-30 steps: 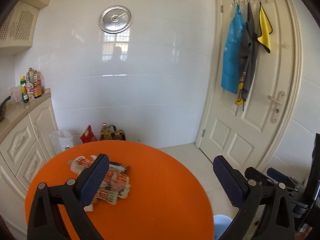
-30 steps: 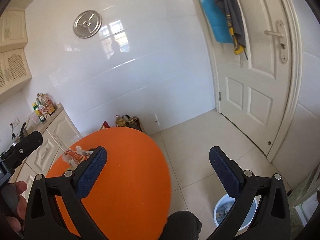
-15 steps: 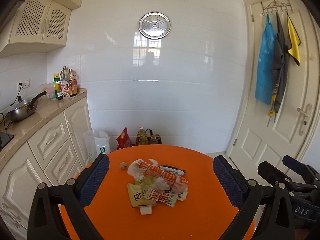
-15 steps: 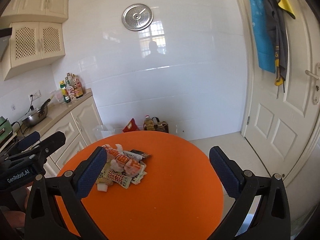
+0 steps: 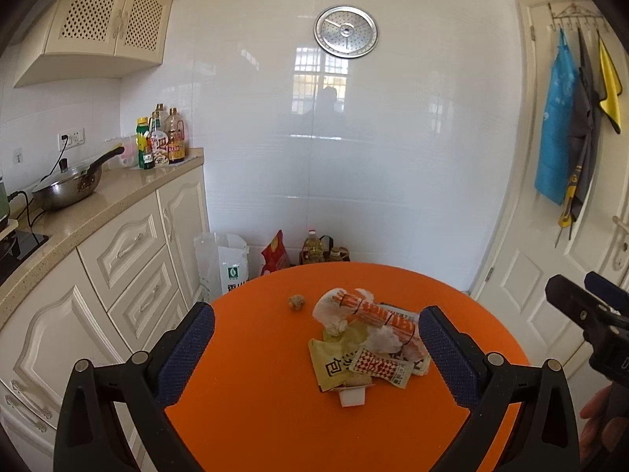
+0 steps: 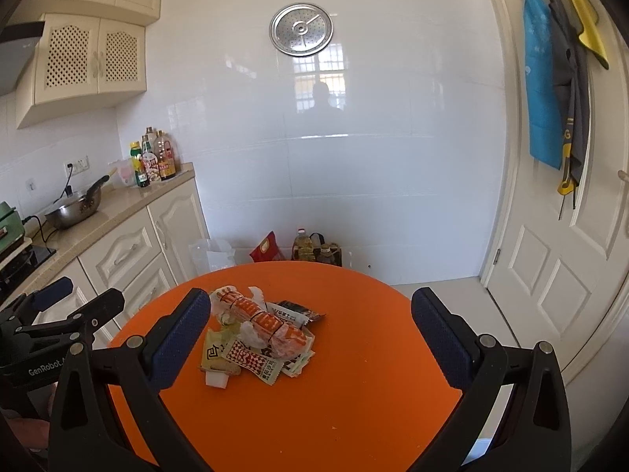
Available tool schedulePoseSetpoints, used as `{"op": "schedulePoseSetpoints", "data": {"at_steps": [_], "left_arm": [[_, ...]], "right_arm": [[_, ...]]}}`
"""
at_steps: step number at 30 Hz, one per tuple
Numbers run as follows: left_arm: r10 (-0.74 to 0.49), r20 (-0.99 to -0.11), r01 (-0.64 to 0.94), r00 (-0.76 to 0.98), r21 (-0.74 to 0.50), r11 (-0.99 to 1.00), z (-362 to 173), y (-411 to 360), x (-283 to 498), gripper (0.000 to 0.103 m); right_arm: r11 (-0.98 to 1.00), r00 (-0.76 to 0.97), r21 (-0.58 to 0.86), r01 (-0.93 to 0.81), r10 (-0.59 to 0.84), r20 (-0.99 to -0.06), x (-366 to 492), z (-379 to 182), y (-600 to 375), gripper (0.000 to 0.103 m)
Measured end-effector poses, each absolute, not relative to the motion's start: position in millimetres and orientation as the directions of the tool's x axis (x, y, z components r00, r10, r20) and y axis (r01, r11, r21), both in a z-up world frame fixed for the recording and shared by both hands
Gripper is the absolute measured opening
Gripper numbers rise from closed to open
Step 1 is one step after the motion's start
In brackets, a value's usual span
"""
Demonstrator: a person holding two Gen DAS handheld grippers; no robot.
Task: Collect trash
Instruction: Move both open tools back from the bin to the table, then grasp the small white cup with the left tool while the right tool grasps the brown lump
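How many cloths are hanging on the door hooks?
3: a blue cloth on the left, a dark grey one in the middle, a yellow one on the right.

"GenRobot" is printed in white on the black body of the left tool (image 6: 59, 310); a yellow sachet (image 5: 328, 365) carries the character "包".

Bright, even daylight fills both views. The glossy far wall (image 5: 354, 165) mirrors a window as soft glare. Focus is sharp; fisheye bending curves the door (image 6: 558, 236) at right, and corners vignette black.
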State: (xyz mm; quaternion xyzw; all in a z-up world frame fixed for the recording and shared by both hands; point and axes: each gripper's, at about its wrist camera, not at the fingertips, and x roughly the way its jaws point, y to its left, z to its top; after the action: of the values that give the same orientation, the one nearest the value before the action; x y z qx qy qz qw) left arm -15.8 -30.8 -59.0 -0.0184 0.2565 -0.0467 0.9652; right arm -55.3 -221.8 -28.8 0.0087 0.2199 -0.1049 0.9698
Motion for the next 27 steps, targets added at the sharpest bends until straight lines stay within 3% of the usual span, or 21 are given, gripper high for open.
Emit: {"op": "schedulePoseSetpoints", "data": {"at_steps": [9,18,21,23,25,26,27], "left_arm": [[-0.078,-0.660,0.105,0.747,0.002,0.994,-124,-62,57,0.102],[-0.053,-0.764,0.148,0.643,0.056,0.987,-173,-107,147,0.098],[-0.083,-0.791,0.158,0.607,0.017,0.987,-185,-112,171,0.079],[-0.124,-0.802,0.170,0.585,-0.028,0.985,-190,-110,186,0.053],[-0.160,-0.797,0.184,0.583,-0.062,0.981,-190,-109,197,0.045],[-0.183,-0.795,0.200,0.578,-0.079,0.977,-190,-110,203,0.037],[-0.192,-0.794,0.207,0.577,-0.085,0.975,-190,-110,209,0.037]], "right_arm": [[0.976,0.820,0.000,0.220,-0.185,-0.542,-24,-77,-247,0.103],[0.971,0.767,0.044,0.234,-0.157,-0.622,1,-118,-270,0.103],[0.972,0.755,0.049,0.231,-0.147,-0.640,7,-127,-273,0.103],[0.972,0.745,0.050,0.230,-0.143,-0.652,11,-133,-273,0.103],[0.973,0.738,0.053,0.223,-0.133,-0.661,14,-137,-271,0.103],[0.974,0.735,0.054,0.218,-0.128,-0.666,16,-139,-269,0.103],[0.975,0.731,0.053,0.214,-0.125,-0.671,17,-141,-267,0.103]]}}
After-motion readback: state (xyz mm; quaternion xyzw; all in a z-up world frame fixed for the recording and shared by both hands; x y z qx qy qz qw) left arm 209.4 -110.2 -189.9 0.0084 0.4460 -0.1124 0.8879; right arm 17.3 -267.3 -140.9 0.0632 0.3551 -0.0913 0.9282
